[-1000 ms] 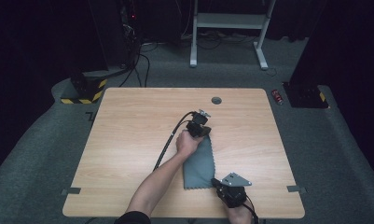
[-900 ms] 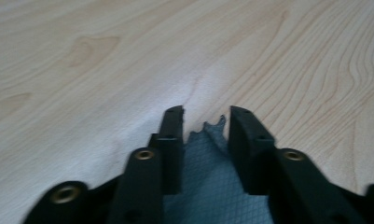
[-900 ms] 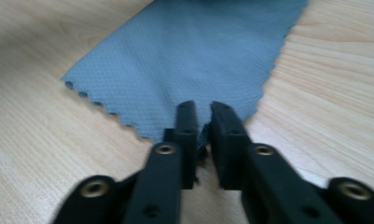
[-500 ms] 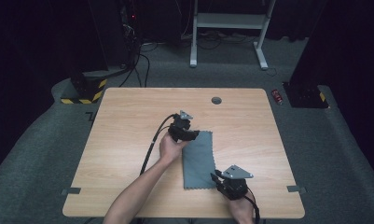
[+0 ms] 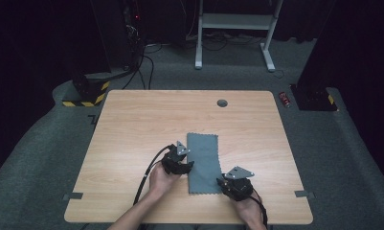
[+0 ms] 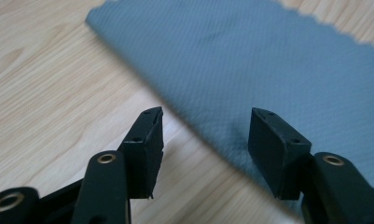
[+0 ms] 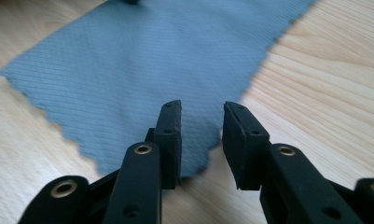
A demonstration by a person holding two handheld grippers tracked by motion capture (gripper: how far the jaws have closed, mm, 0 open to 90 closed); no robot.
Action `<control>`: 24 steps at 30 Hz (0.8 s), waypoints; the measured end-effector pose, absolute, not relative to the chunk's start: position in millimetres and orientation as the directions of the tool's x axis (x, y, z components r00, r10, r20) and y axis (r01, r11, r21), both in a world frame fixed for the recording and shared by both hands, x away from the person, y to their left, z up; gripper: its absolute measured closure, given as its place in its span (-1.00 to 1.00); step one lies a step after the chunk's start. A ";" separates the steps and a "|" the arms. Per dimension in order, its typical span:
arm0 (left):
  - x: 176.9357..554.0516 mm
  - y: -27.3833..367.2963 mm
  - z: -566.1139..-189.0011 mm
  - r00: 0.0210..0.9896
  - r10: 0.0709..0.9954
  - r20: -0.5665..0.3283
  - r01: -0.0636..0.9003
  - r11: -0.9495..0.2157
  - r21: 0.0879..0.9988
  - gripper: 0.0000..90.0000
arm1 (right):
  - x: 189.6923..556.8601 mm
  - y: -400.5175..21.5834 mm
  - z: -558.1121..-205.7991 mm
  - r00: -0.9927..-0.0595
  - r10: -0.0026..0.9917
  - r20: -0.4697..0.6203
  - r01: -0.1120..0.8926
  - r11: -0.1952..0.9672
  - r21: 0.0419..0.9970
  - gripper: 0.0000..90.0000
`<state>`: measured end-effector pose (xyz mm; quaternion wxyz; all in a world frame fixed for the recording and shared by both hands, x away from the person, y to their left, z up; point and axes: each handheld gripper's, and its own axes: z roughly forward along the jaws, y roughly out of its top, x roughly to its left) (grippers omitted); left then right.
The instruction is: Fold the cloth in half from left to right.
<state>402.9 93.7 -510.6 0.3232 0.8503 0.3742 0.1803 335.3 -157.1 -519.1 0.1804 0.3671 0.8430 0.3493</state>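
Two grippers flank my folded grey-blue textured cloth (image 5: 203, 163), which lies flat on the light wooden desk (image 5: 132, 124) toward its near edge. My left gripper (image 5: 185, 165) sits at the cloth's left edge, its jaws just opened wide, pinching nothing. My right gripper (image 5: 226, 184) has parted its jaws at the near right corner, clamping nothing.

High view overhead; both claw views close, low, sharing cloth (image 5: 204, 163).

The cloth (image 6: 250, 60) runs off the left gripper view's top and right edges (near fold blurred).
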 end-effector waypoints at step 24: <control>329.8 96.7 -509.7 0.685 0.726 0.052 0.496 -0.518 0.698 -0.06 | 322.9 -175.1 -510.9 -0.664 0.748 0.010 0.500 0.434 0.750 0.36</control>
